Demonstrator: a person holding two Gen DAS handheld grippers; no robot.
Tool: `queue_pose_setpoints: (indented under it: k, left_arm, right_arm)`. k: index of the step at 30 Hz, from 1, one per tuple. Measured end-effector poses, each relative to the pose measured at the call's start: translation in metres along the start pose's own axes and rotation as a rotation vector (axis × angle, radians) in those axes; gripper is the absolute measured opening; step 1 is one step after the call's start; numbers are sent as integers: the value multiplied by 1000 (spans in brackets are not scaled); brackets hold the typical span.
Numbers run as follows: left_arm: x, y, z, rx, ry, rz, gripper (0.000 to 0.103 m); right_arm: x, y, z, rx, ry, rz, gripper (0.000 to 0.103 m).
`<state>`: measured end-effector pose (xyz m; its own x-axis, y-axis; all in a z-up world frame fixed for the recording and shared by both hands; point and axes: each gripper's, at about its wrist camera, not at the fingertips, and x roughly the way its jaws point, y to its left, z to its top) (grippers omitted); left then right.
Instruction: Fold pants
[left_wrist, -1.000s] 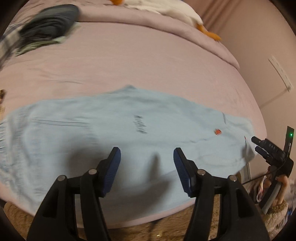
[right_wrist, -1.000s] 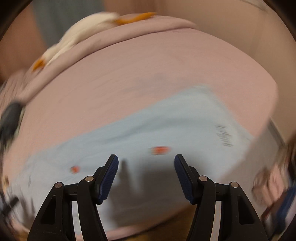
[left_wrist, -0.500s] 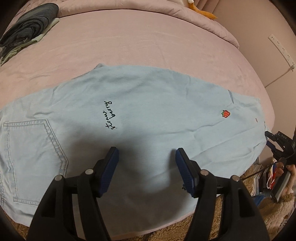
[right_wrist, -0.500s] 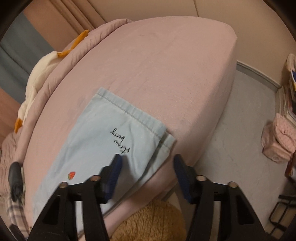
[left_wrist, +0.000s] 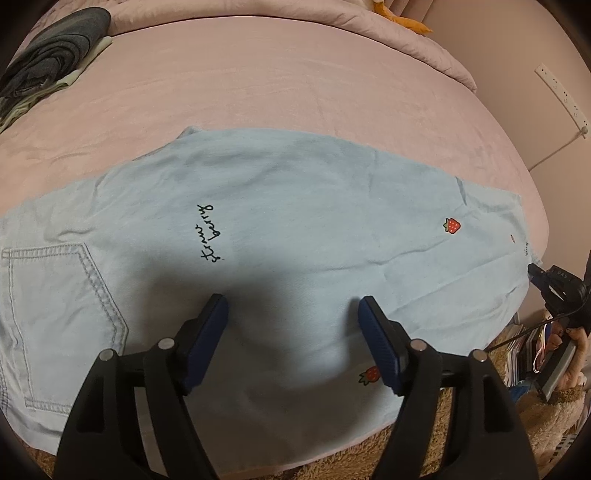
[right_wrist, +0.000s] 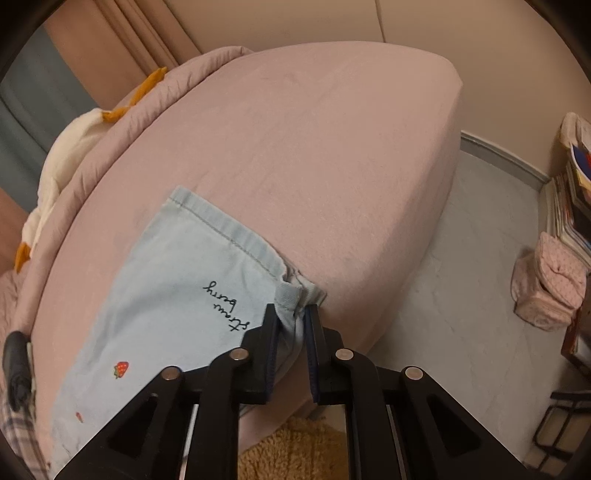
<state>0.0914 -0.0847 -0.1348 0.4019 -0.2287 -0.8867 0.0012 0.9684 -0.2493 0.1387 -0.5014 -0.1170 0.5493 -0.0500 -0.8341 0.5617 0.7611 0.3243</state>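
Flat across the near side of a pink bed lie the light blue pants, stretched from left to right in the left wrist view, with a stitched back pocket at the left end and the leg ends at the right. Black handwritten lettering sits near the middle of the fabric, and 2 small red strawberry marks show, 1 toward the right end and 1 low down just beside the right finger. The left gripper hovers over the near edge of the pants with its 2 blue-padded fingers spread wide and nothing between them. The right gripper is at the far right end of the garment, and its fingers are pinched onto the hem corner of the pants, where the cloth bunches up between the pads at the bed's edge. In the right wrist view the hem seam runs diagonally up and left from that corner, with the lettering just beside the left finger. A dark grey pile of clothes lies well apart at the far left corner of the bed. A white and orange plush toy rests along the rolled pink blanket. A tan shaggy rug shows below the bed.
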Motion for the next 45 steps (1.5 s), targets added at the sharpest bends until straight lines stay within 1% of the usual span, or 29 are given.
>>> queue_pose_setpoints:
  k: [1, 2, 3, 4, 6, 8, 9, 10, 11, 13, 14, 17, 18, 19, 20, 22, 23, 24, 25, 26, 28, 30, 31, 33, 36, 38, 40, 43, 45]
  left_arm:
    - [1, -1, 0, 2, 2, -2, 78]
    - [1, -3, 1, 4, 3, -1, 80]
    - [2, -4, 2, 5, 4, 0, 82]
    - [2, -4, 2, 8, 5, 1, 82]
    - [4, -7, 3, 11, 7, 0, 85]
    - [3, -8, 4, -4, 15, 5, 85]
    - [0, -9, 5, -20, 21, -5, 85]
    - [-4, -10, 6, -26, 24, -37, 85]
    - [-7, -10, 5, -26, 24, -68, 85]
    - [-13, -13, 4, -13, 18, -102, 85]
    - [-14, -14, 4, -7, 15, -100, 85]
    - [-13, -12, 2, -12, 20, -83, 86]
    - [-12, -10, 2, -19, 24, -81, 86]
    - [-13, -7, 1, -29, 24, -82, 86]
    - [-14, -3, 1, -42, 22, -86, 86]
    - [-19, 4, 0, -61, 11, -94, 86]
    - [-21, 8, -1, -71, 3, -95, 86]
    - [-25, 13, -2, -81, -5, -92, 86]
    - [-28, 17, -1, -90, -16, -90, 86]
    - [-32, 21, -2, -99, -28, -92, 86]
    - [-41, 28, -5, -116, -46, -101, 86]
    - [-50, 37, -7, -136, -73, -111, 86]
    - [-55, 41, -8, -143, -84, -108, 86]
    - [-62, 48, -11, -155, -105, -98, 86]
    - [-74, 59, -13, -176, -142, -81, 86]
    - [-80, 67, -14, -197, -163, -76, 86]
    - [-84, 72, -15, -218, -177, -74, 86]
    - [-88, 80, -19, -241, -188, -63, 86]
    - [-89, 85, -23, -254, -188, -55, 86]
  right_arm:
    - [-1, -2, 1, 8, 5, 4, 18]
    - [-2, -4, 2, 11, 10, -20, 24]
    - [-4, -5, 2, 8, 5, -49, 38]
    - [-8, -7, 2, 8, -9, -80, 49]
    - [-11, -10, 1, 12, -19, -93, 53]
    - [-12, -13, 2, 18, -1, -78, 54]
    - [-11, -14, 2, 20, 10, -78, 58]
    - [-9, -14, 2, 20, 21, -84, 67]
    - [-9, -14, 2, 18, 23, -84, 69]
    - [-6, -11, 3, 18, 29, -55, 70]
    - [-2, -10, 4, 23, 42, -25, 70]
    - [16, -9, 5, 50, 85, 76, 70]
    - [22, -10, 5, 72, 98, 73, 70]
    - [22, -9, 5, 82, 86, 65, 68]
    - [19, -7, 5, 77, 77, 53, 64]
    - [13, -4, 5, 53, 60, 17, 45]
    - [10, -2, 6, 38, 58, -1, 41]
    - [6, 0, 7, 28, 52, -17, 33]
    - [2, 2, 7, 18, 43, -31, 19]
    - [-5, 6, 7, -5, 21, -22, 13]
    - [-21, 19, 9, -51, -26, -48, 13]
    - [-36, 32, 12, -87, -62, -40, 12]
    - [-45, 40, 13, -99, -75, -15, 11]
    - [-71, 60, 13, -152, -108, 80, 11]
    - [-113, 110, 0, -309, -159, 235, 11]
    - [-134, 150, -20, -442, -164, 343, 11]
    - [-144, 188, -47, -567, -132, 443, 11]
    - [-138, 239, -97, -731, -23, 581, 11]
    - [-118, 266, -132, -802, 79, 615, 12]
